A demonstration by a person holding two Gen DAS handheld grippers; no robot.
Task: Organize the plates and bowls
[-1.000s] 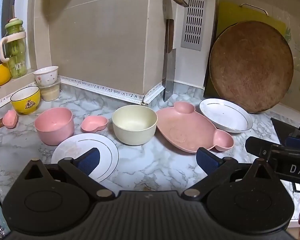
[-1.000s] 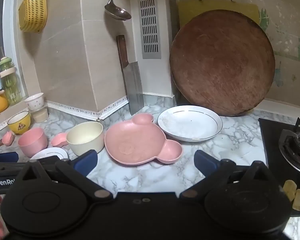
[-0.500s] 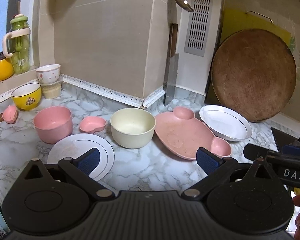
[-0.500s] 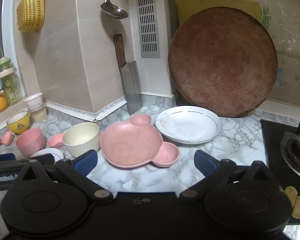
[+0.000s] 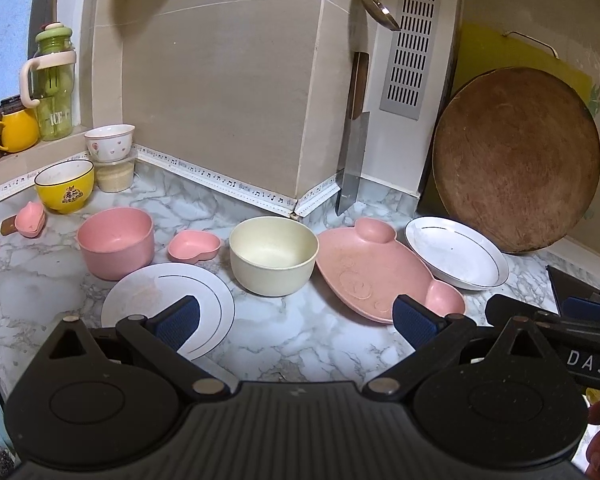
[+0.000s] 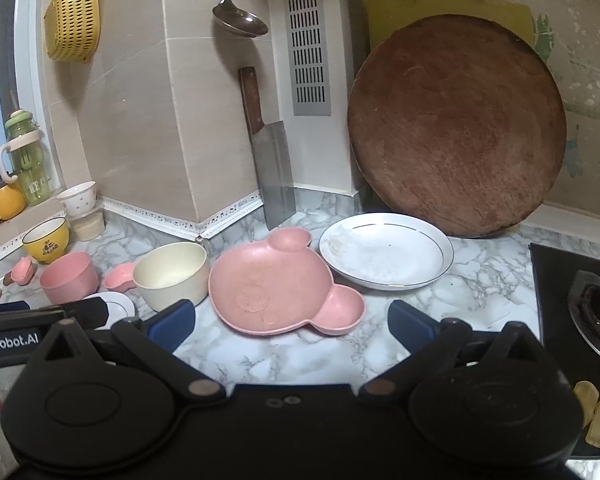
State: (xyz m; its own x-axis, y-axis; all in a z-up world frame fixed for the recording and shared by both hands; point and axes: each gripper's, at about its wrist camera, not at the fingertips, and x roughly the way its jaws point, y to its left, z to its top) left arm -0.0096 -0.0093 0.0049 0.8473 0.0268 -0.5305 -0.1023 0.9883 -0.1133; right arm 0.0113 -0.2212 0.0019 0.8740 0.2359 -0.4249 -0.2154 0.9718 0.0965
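Observation:
On the marble counter stand a pink bowl, a small pink heart dish, a cream bowl, a flat white plate, a pink bear-shaped plate and a deep white plate. My left gripper hovers open in front of the cream bowl, holding nothing. My right gripper is open and empty just before the bear plate, with the white plate behind it and the cream bowl to its left.
A cleaver and a round wooden board lean on the back wall. A gas stove lies at the right. A yellow bowl, a small patterned bowl, a yellow mug and a green bottle stand at the left.
Both grippers have tilted and drifted slightly; the dishes sit a little lower and further left in each view. Nothing was grasped or moved.

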